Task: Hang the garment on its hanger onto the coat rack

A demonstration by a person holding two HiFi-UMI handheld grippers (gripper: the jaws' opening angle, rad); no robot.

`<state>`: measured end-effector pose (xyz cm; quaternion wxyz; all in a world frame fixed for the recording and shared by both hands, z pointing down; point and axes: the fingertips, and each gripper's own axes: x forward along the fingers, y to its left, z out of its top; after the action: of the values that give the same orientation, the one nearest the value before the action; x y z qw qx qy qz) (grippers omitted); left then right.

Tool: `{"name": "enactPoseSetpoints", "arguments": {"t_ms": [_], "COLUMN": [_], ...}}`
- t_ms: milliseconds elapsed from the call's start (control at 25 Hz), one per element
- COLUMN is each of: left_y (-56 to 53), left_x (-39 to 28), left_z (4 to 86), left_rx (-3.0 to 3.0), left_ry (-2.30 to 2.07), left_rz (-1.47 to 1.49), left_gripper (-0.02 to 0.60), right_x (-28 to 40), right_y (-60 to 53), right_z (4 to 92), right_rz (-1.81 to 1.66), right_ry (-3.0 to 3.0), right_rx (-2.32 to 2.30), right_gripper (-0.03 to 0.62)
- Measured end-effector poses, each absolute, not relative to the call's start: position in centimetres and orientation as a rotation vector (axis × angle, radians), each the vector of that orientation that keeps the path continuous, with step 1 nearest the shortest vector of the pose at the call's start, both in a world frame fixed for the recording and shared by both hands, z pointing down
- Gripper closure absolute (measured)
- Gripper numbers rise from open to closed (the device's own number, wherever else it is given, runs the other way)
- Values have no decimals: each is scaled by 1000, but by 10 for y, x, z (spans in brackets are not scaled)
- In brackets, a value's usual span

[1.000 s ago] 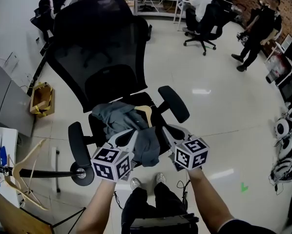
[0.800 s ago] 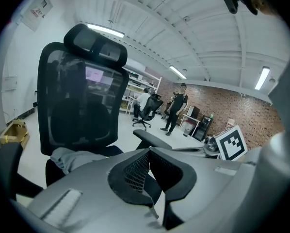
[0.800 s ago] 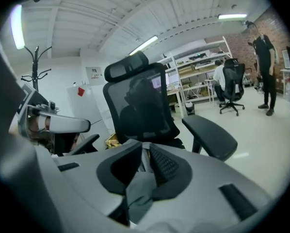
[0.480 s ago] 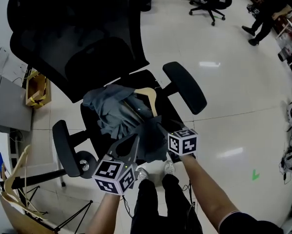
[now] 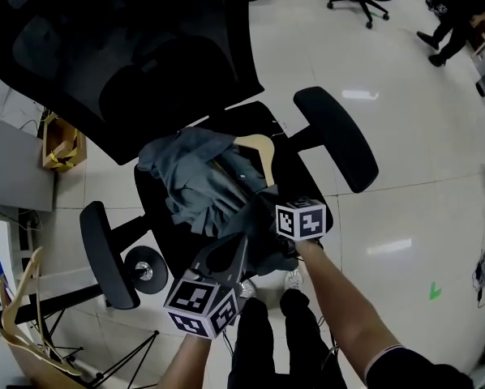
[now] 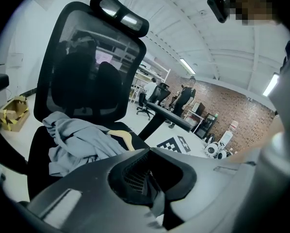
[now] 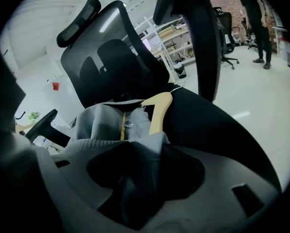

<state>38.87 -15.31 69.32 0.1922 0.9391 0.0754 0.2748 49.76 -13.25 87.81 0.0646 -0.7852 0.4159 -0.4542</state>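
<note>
A black office chair [image 5: 186,55] fills the head view, its tall backrest cut off at the top edge. At the lower left a coat rack [image 5: 64,297] is cropped by the frame, well apart from the chair. Our two bare forearms reach forward and down over the seat's front edge. The grey garment [image 5: 198,185] lies crumpled on the seat, stretched diagonally from the back left toward the front right. The left gripper [image 5: 241,245] has its fingers clenched on a thin fold of it. The right gripper [image 5: 264,203] has its fingers opening, with dark cloth bunched between them. The wooden hanger [image 5: 263,148] is mostly buried. One bare arm shows, running front to back and curving toward the backrest.
</note>
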Motion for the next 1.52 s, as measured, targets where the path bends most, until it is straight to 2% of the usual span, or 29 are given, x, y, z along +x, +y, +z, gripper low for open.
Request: {"name": "enactPoseSetpoints", "arguments": {"t_ms": [280, 440, 840, 1200, 1520], "left_y": [-162, -159, -166, -175, -182], "left_x": [386, 385, 388, 386, 391], "left_z": [695, 691, 643, 589, 535], "left_rx": [2630, 2628, 2671, 2716, 2767], "left_ry": [181, 185, 223, 289, 349], "left_rz": [765, 763, 690, 614, 511], "left_gripper": [580, 580, 580, 580, 580], "right_x": [506, 516, 518, 506, 502], "right_y": [-137, -134, -126, -122, -107], "right_z": [898, 883, 774, 686, 574], "right_rz": [-1539, -1443, -1046, -837, -522], "right_ry": [1252, 1266, 1494, 1595, 1587], "right_rx": [-2419, -2450, -2882, -3020, -3141], "right_gripper": [454, 465, 496, 504, 506]}}
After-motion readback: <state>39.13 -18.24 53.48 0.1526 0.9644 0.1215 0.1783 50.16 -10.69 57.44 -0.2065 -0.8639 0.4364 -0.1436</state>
